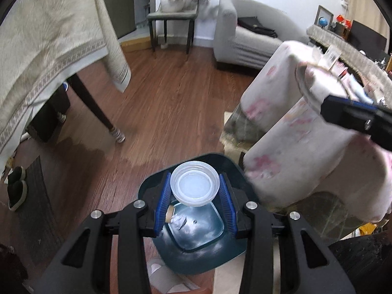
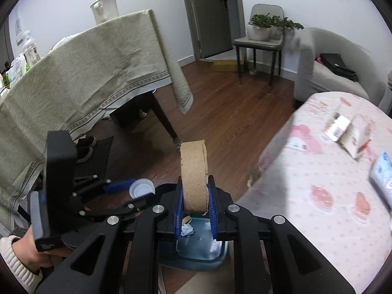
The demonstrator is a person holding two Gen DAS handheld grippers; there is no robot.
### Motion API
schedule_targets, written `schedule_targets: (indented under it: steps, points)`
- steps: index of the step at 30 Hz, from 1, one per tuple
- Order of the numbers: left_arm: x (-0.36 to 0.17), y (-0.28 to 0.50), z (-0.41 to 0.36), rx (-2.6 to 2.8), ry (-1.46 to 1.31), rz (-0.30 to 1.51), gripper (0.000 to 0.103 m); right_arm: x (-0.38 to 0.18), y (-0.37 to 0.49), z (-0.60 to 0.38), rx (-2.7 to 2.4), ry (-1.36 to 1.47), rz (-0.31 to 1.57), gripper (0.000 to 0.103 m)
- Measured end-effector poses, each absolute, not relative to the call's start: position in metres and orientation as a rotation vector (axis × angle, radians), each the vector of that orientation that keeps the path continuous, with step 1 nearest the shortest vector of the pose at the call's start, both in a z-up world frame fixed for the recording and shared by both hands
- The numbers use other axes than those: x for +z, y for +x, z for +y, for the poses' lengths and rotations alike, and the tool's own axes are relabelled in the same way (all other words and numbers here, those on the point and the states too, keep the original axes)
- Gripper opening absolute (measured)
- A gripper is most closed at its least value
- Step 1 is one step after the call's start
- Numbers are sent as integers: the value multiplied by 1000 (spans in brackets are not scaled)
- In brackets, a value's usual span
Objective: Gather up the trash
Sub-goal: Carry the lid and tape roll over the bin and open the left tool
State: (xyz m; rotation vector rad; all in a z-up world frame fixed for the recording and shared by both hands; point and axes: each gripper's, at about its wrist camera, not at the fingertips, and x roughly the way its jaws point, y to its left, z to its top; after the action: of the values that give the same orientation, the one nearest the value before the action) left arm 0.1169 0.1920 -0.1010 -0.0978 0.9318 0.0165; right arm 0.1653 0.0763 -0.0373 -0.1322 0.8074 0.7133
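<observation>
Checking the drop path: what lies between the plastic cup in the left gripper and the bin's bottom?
Only air. In the left wrist view the cup hangs over the open bin, where a paper wad lies.

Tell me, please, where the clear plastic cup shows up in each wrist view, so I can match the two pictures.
Left wrist view: the clear plastic cup sits low at centre, clamped between the left tool's blue pads, above the bin.
Right wrist view: the cup shows low on the left, at the tip of the left tool, seen from the side.
Shared landmark: the dark teal trash bin beneath both tools.
</observation>
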Motion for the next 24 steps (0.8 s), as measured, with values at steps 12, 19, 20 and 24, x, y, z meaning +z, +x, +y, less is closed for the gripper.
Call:
schedule_targets:
  steps: [12,19,20,24]
  points:
    - [-167,110,220,44,-179,1117,42,-60,165,113,753,-157,857,18]
    - [-190,107,220,24,-195,1195,42,-72,167,122,750,-172,898,18]
    - [-193,107,218,18,-198,1204,42,-75,168,123,745,-175,908,18]
    - [-204,106,213,5,-189,1241,42,-86,173,123,727,-179,946,18]
